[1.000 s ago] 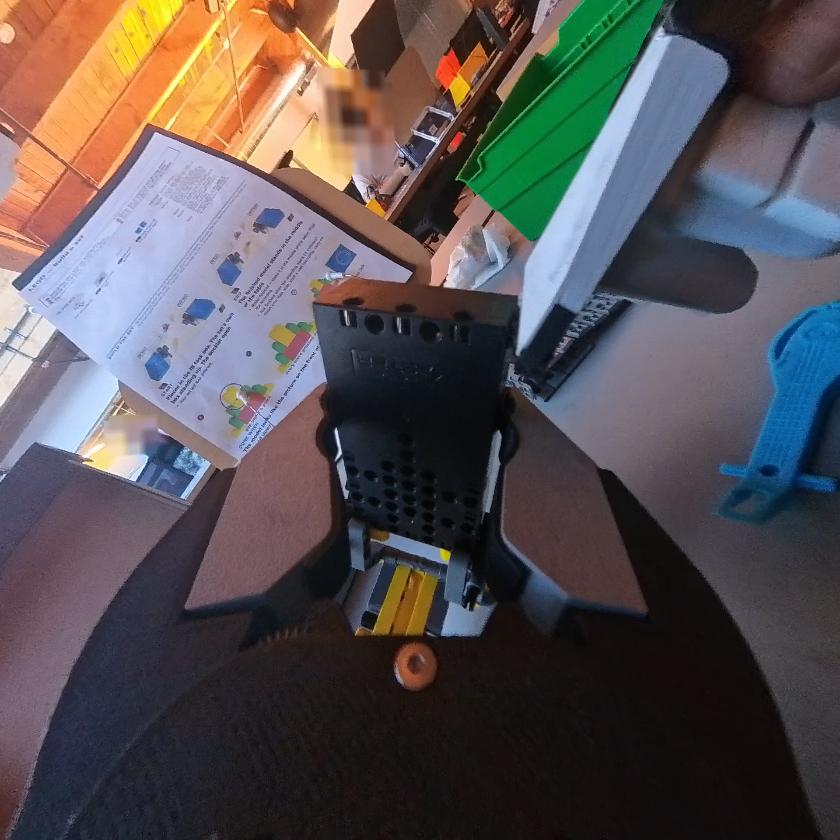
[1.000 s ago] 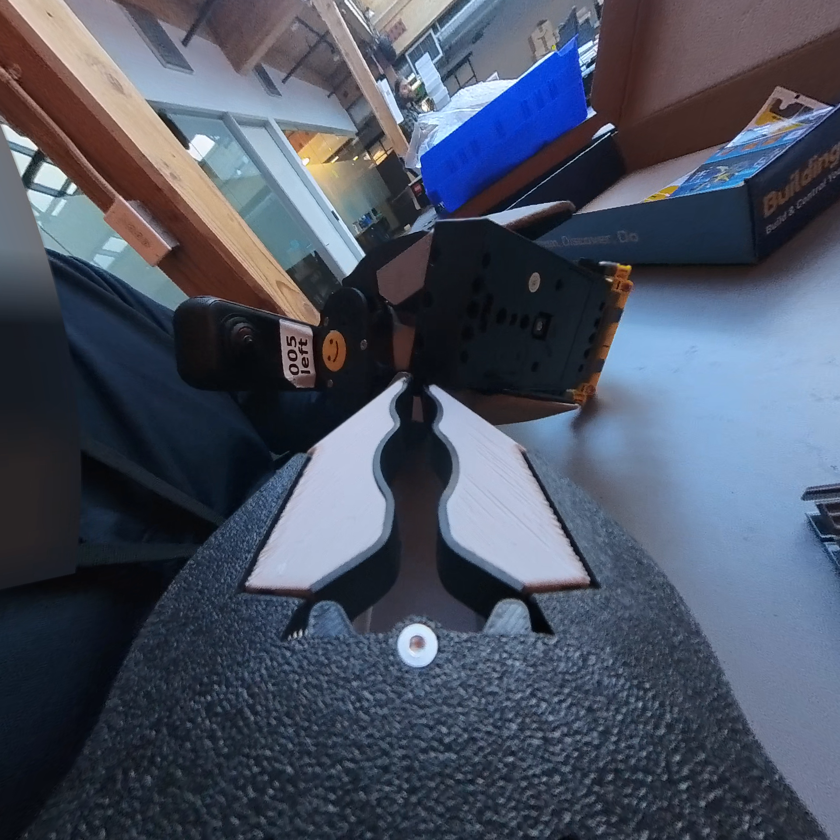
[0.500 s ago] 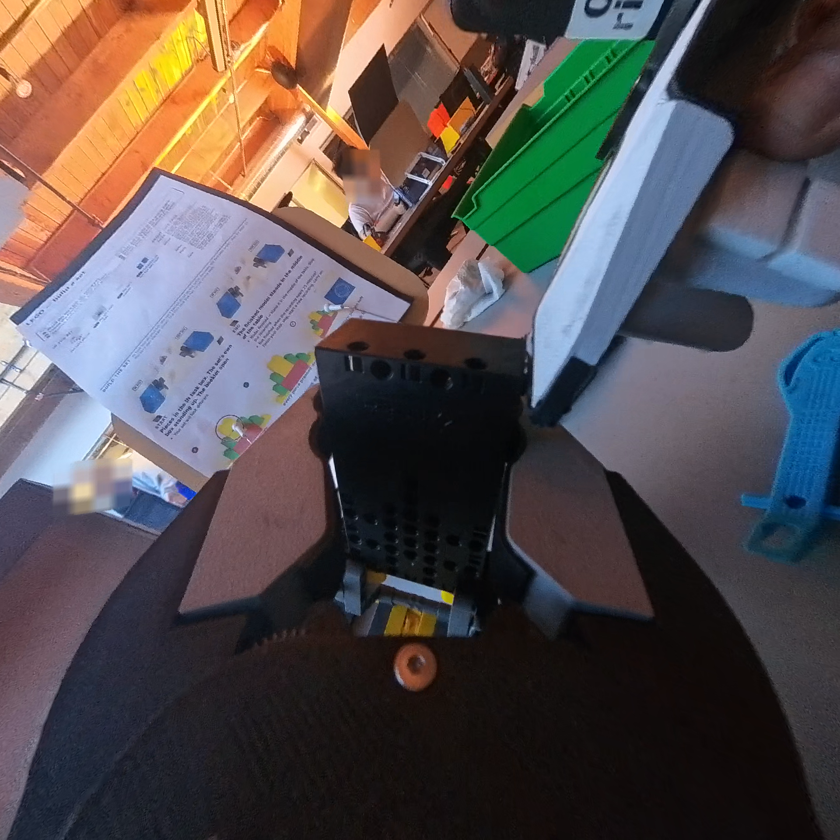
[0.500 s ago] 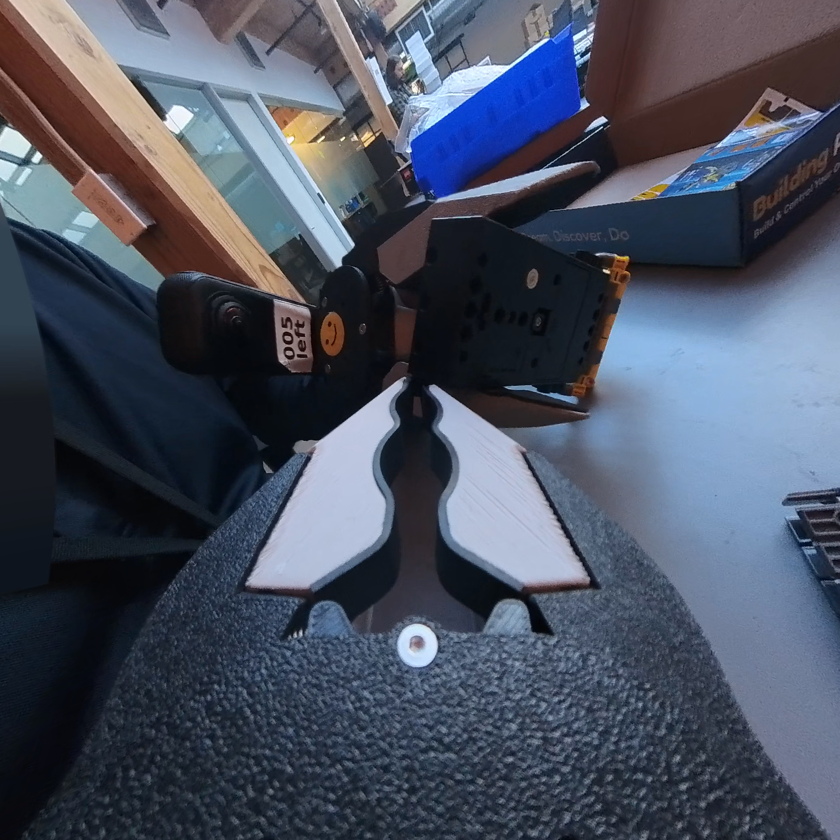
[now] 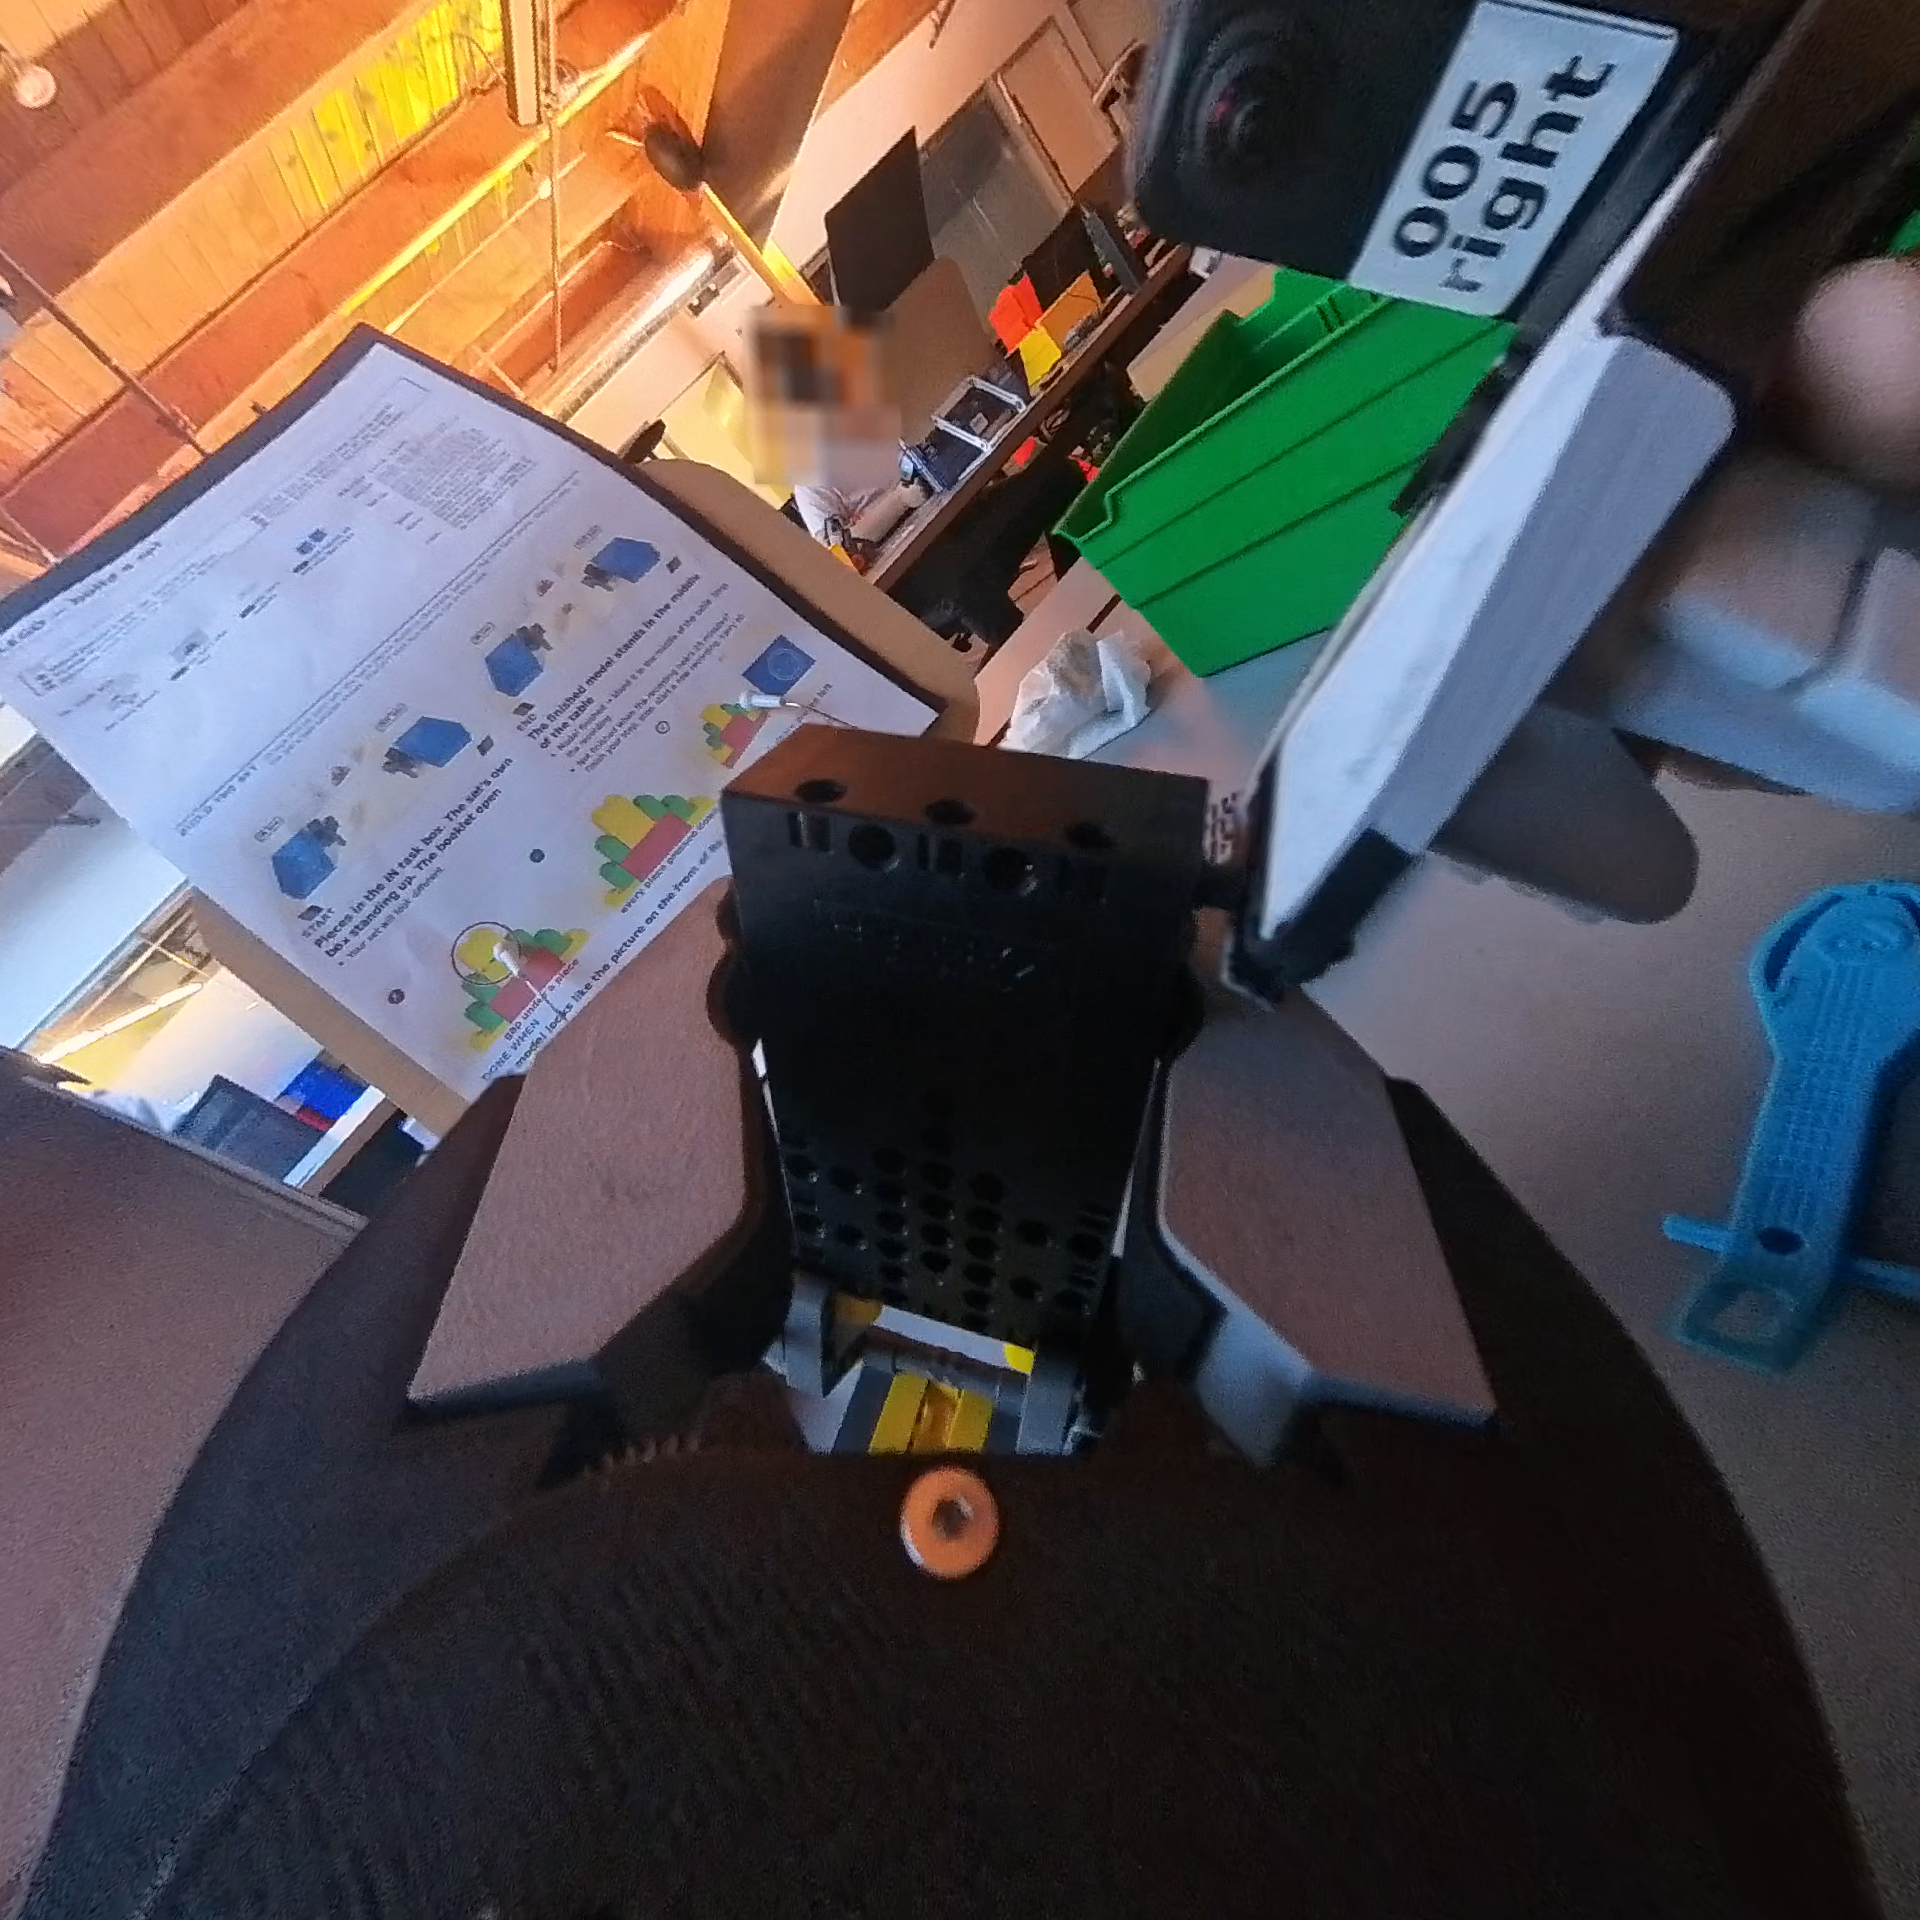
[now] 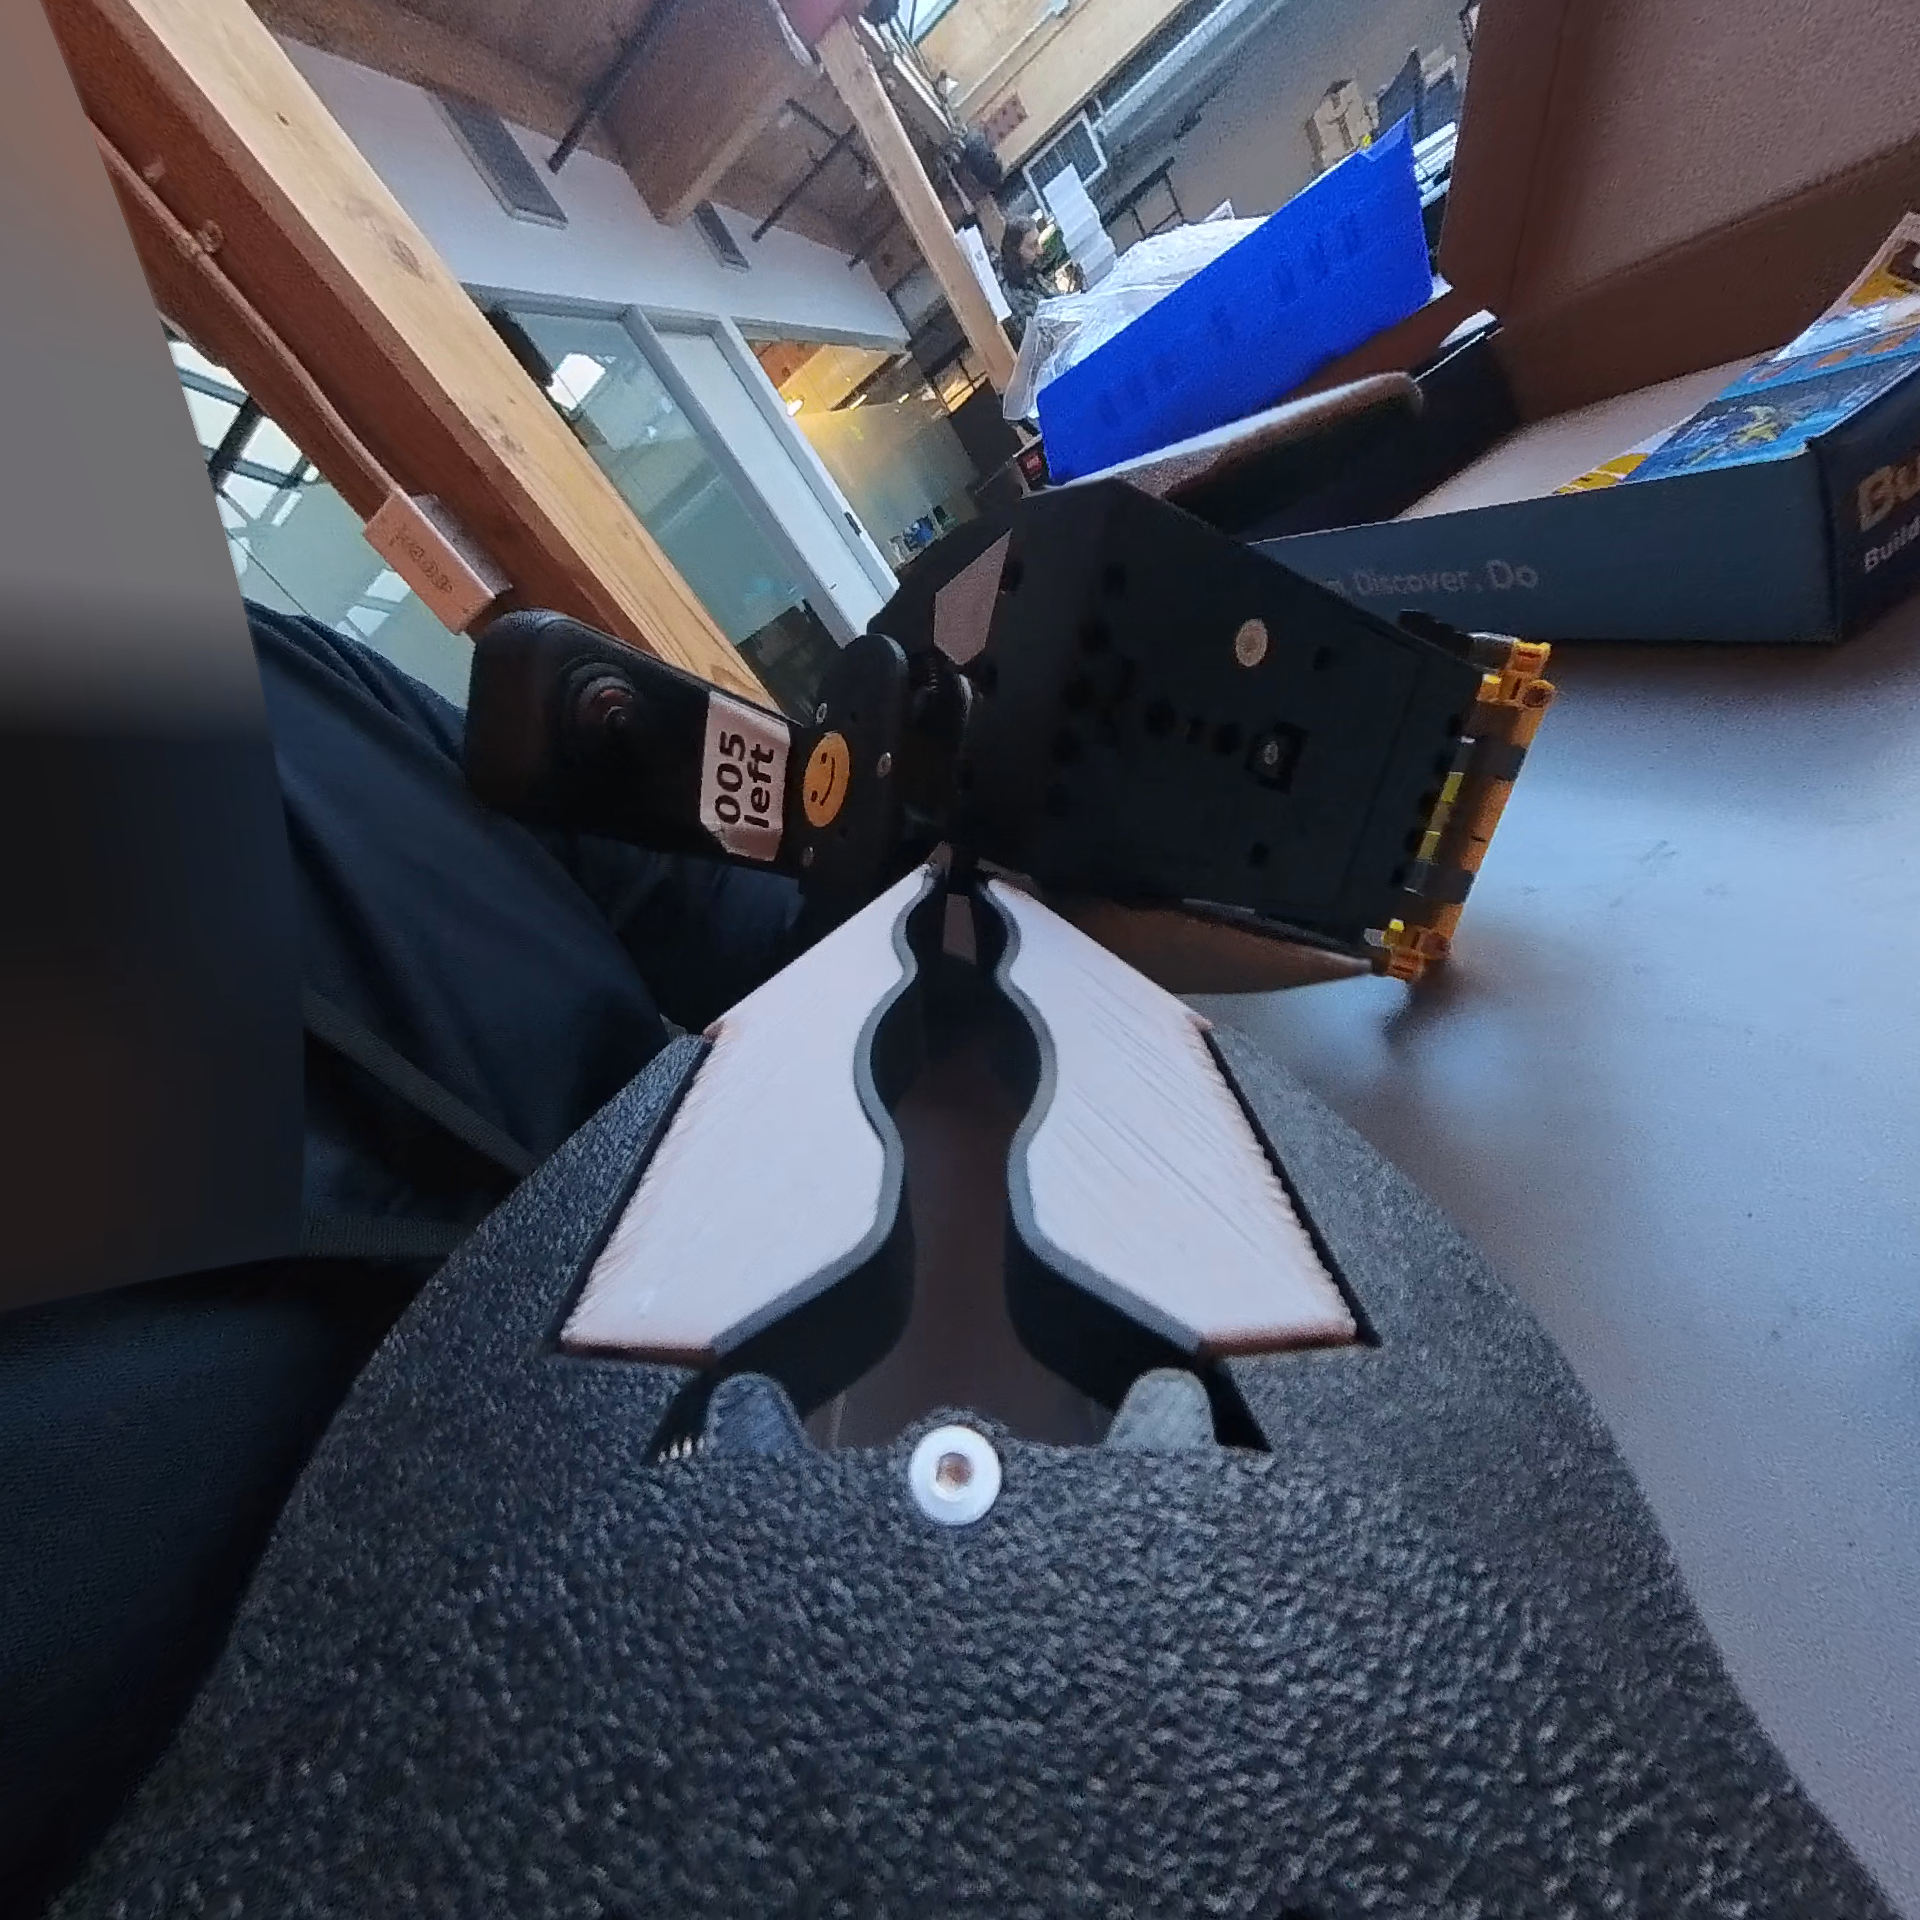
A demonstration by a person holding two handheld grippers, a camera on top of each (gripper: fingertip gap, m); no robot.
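My left gripper (image 5: 956, 997) is shut on a black perforated block (image 5: 956, 935) with yellow and grey pieces (image 5: 925, 1423) at its near end. In the right wrist view the block (image 6: 1195, 748) is held above the grey table (image 6: 1662, 1143), its yellow-edged end (image 6: 1496, 748) pointing right. My right gripper (image 6: 951, 883) is shut, its tips against the side of the block close to the left gripper's hinge. A thin dark piece may sit between the tips; I cannot tell. In the left wrist view its white finger (image 5: 1455, 644) touches the block's right edge.
A printed instruction sheet (image 5: 416, 727) stands behind the block. Green bins (image 5: 1247, 520) and a crumpled white wrapper (image 5: 1081, 675) lie farther back. A blue plastic tool (image 5: 1808, 1122) lies on the table at right. A dark blue box (image 6: 1558, 582) and a cardboard box (image 6: 1662, 156) stand beyond. There is about 8 cm between the tips of the two grippers.
The right gripper has come closer to the block's side, and its camera now shows at the top right of the left wrist view. The left gripper still holds the block.
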